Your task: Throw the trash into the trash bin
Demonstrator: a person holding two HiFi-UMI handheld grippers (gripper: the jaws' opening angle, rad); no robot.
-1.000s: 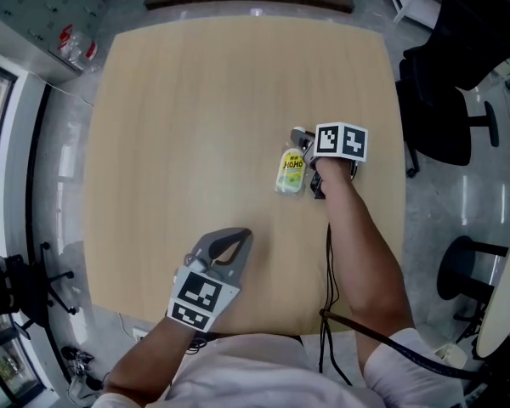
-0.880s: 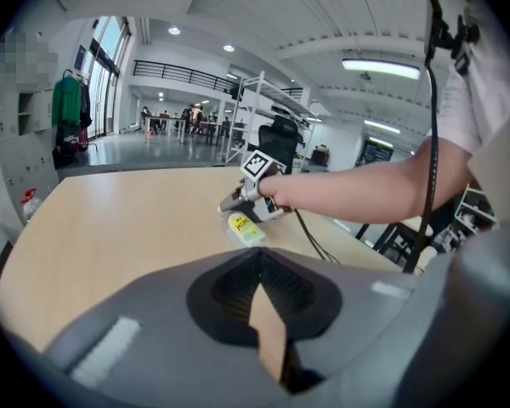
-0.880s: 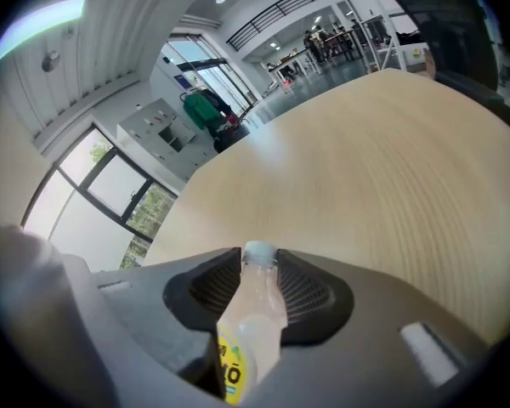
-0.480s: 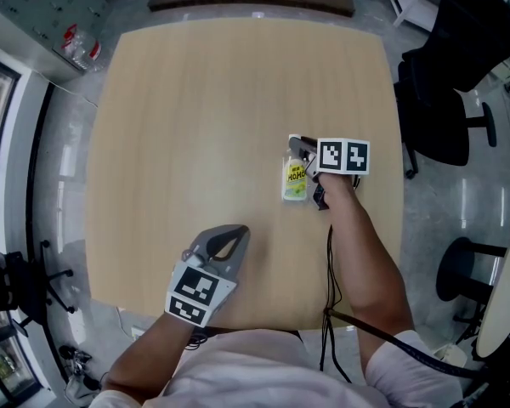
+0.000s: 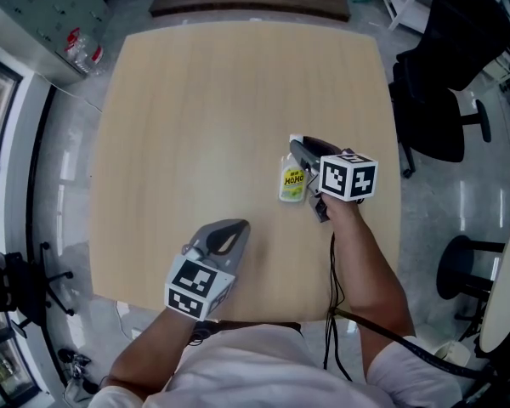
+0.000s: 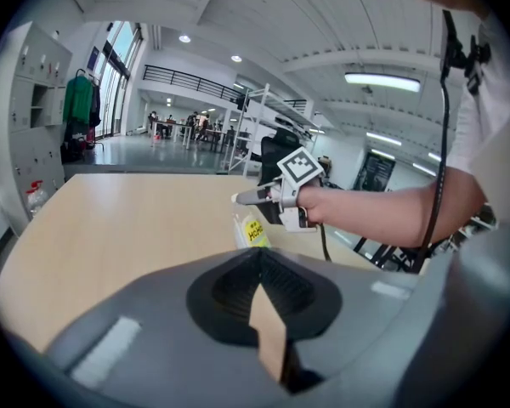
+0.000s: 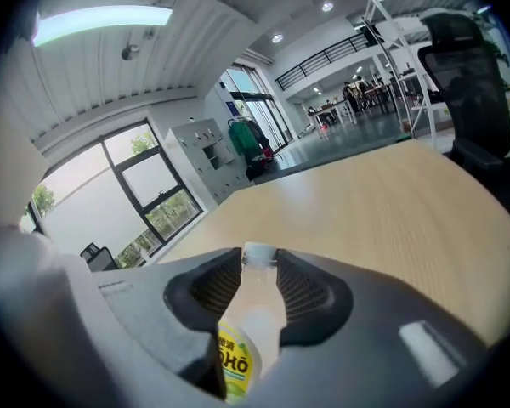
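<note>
Pale wood of the table [image 5: 195,117] lies beneath one small plastic bottle [image 5: 292,179] with a yellow-green label, toward its right side. The right gripper [image 5: 304,150], whose jaws have just been closing, clamps it lengthwise with the white cap at the tips; whether it has left the wood I cannot tell. Pickup looks done and the carry is in hand, while the left gripper [image 5: 234,232] waits near the front edge, jaws pressed together on nothing. No bin shows in any view, so the next move calls for a steady squeeze on the smooth plastic and a swing beyond the table to find one.
</note>
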